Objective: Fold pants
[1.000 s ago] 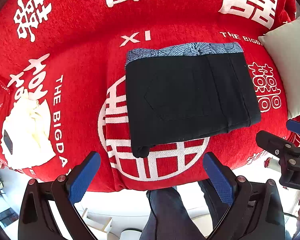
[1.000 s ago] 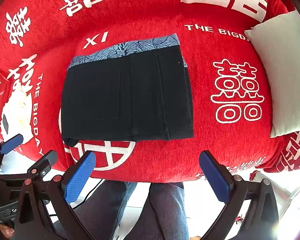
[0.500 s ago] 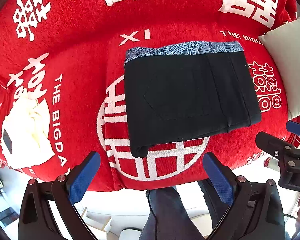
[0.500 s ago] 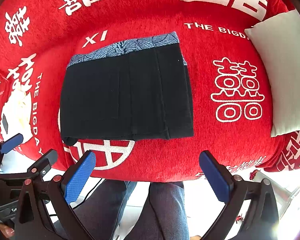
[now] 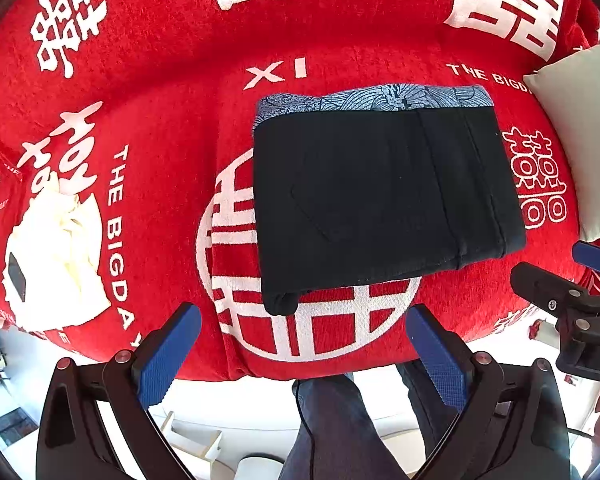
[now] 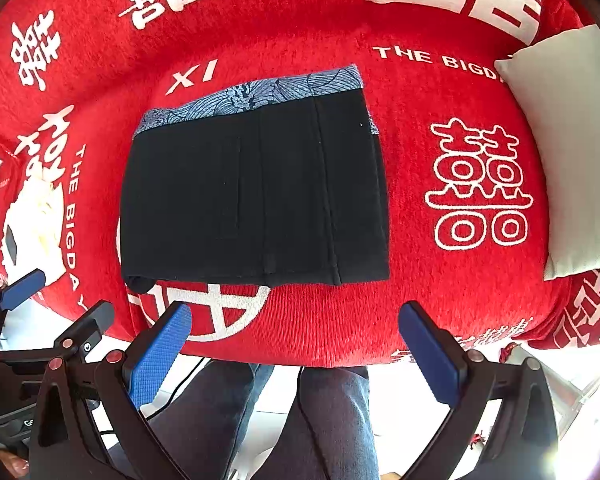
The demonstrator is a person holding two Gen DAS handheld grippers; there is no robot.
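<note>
The black pants lie folded into a compact rectangle on the red blanket, with a blue patterned lining strip showing along the far edge. They also show in the right wrist view. My left gripper is open and empty, held back over the blanket's near edge, short of the pants. My right gripper is open and empty, likewise back from the pants. Each gripper shows at the other view's side edge.
A pale cushion lies at the right. A crumpled cream cloth with a dark phone-like item sits at the left. The person's legs in jeans are below the blanket edge.
</note>
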